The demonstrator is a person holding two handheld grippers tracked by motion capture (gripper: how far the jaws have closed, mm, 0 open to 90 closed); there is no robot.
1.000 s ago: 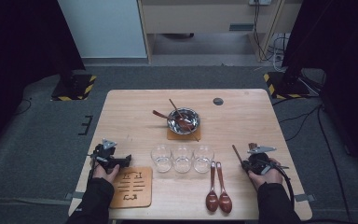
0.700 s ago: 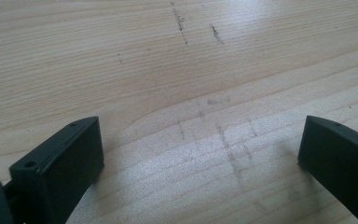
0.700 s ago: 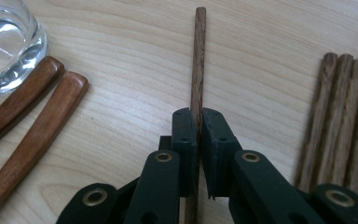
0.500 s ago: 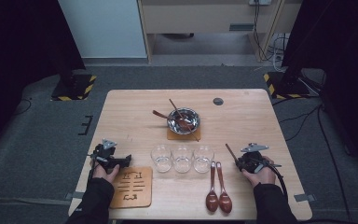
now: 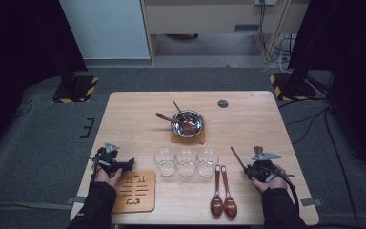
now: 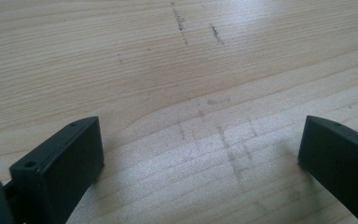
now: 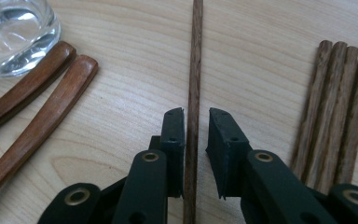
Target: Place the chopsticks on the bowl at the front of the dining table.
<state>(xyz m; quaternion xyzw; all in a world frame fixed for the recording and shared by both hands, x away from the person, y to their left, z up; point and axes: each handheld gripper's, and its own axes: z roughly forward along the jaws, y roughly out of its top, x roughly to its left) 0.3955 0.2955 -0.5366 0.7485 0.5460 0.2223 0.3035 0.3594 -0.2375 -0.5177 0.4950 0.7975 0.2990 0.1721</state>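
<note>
A single dark wooden chopstick (image 7: 195,56) lies on the table and runs between the jaws of my right gripper (image 7: 196,126). The jaws have been opening over the last second: a small gap shows on one side, so the pads do not press it. In the high view this chopstick (image 5: 237,157) points up-left from my right gripper (image 5: 250,168) near the front right. Several more chopsticks (image 7: 335,107) lie bundled just to the right. My left gripper (image 5: 127,163) rests at the front left, its jaws wide apart over bare wood (image 6: 200,149).
Two brown wooden spoons (image 5: 223,193) lie left of the right hand, beside a row of three glasses (image 5: 187,161). A steel bowl (image 5: 187,122) holding spoons sits on a coaster mid-table. A wooden trivet (image 5: 136,191) lies by the left hand.
The right gripper's hand has shifted slightly left and the chopstick's far tip with it. The left hand has stayed still.
</note>
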